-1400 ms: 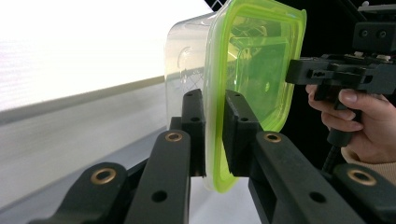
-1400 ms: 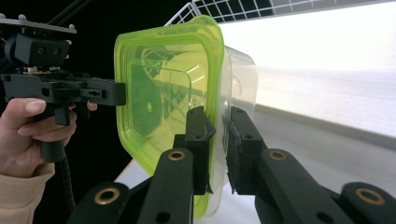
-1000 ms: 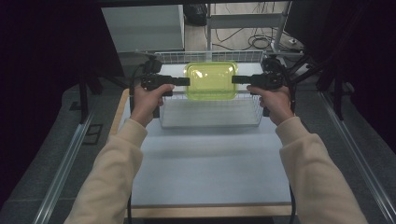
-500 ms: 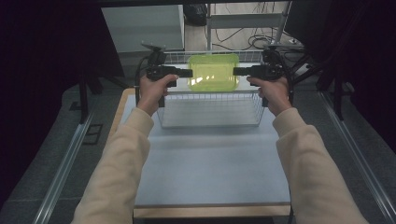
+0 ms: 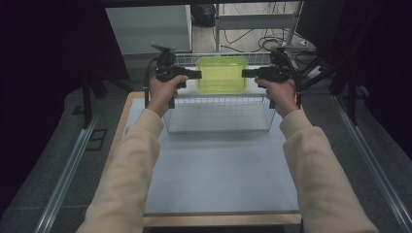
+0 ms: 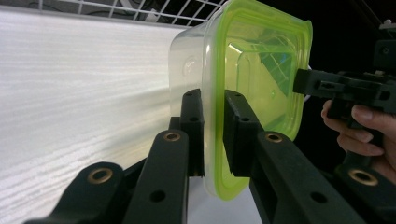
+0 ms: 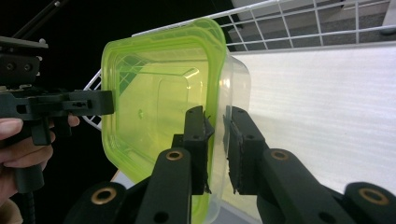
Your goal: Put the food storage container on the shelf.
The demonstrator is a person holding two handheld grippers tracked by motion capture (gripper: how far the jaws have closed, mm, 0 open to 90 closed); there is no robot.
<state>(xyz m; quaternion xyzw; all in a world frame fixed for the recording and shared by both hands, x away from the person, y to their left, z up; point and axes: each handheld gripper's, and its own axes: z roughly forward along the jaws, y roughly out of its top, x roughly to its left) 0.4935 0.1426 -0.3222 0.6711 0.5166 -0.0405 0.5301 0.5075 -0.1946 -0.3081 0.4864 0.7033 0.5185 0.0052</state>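
High view showed the left gripper (image 5: 198,74) and right gripper (image 5: 245,73) each clamped on a side rim of the green box (image 5: 221,74). It hung above the far edge of the basket (image 5: 218,127).

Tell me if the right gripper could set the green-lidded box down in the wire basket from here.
Probably yes. The right gripper and left gripper hold the box by its rim above the basket, whose top is open, with nothing seen beneath.
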